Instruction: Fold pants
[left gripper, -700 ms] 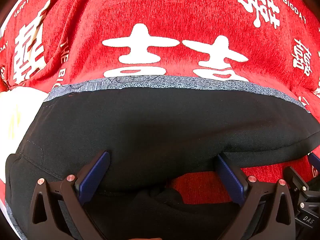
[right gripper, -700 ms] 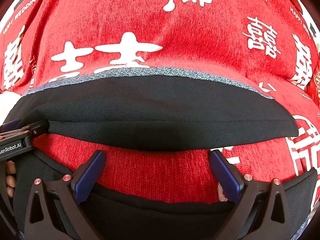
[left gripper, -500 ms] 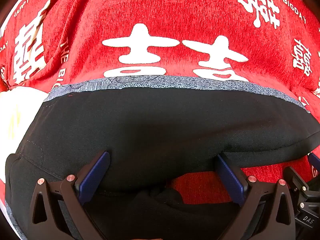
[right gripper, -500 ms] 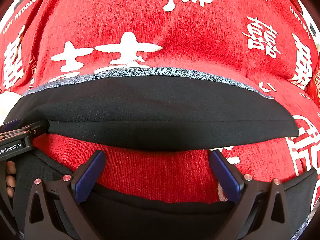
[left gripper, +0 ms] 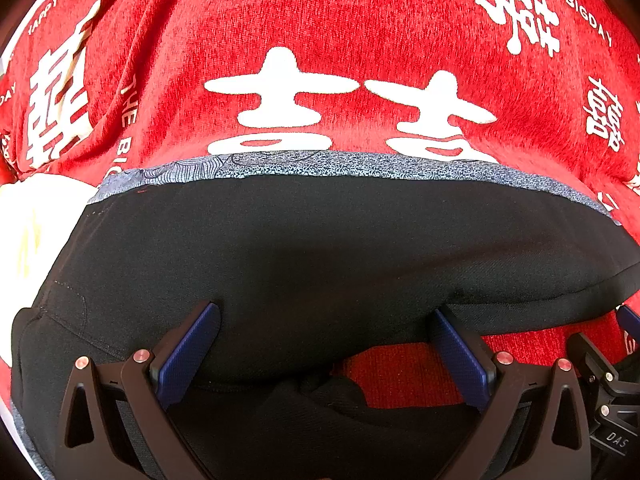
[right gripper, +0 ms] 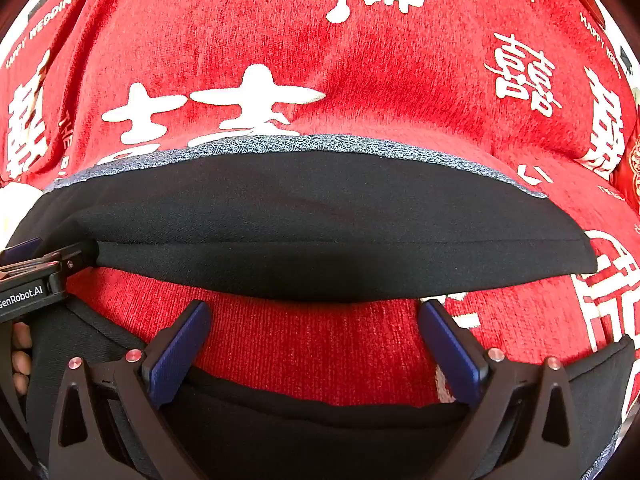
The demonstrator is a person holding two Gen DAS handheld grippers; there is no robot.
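Both tongs, left (left gripper: 328, 344) and right (right gripper: 316, 340), hover spread above the black pants (left gripper: 320, 256), apparently between folds; next needs gripping an edge.

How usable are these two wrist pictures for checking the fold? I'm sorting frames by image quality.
Left wrist view: sharp, evenly lit, no glare; the fisheye bulges the black pants and red cloth, and the corners go dark. Right wrist view: same bulge and dark corners, sharp; the pants are so dark that folds barely show, with a soft shadow along their near edge.
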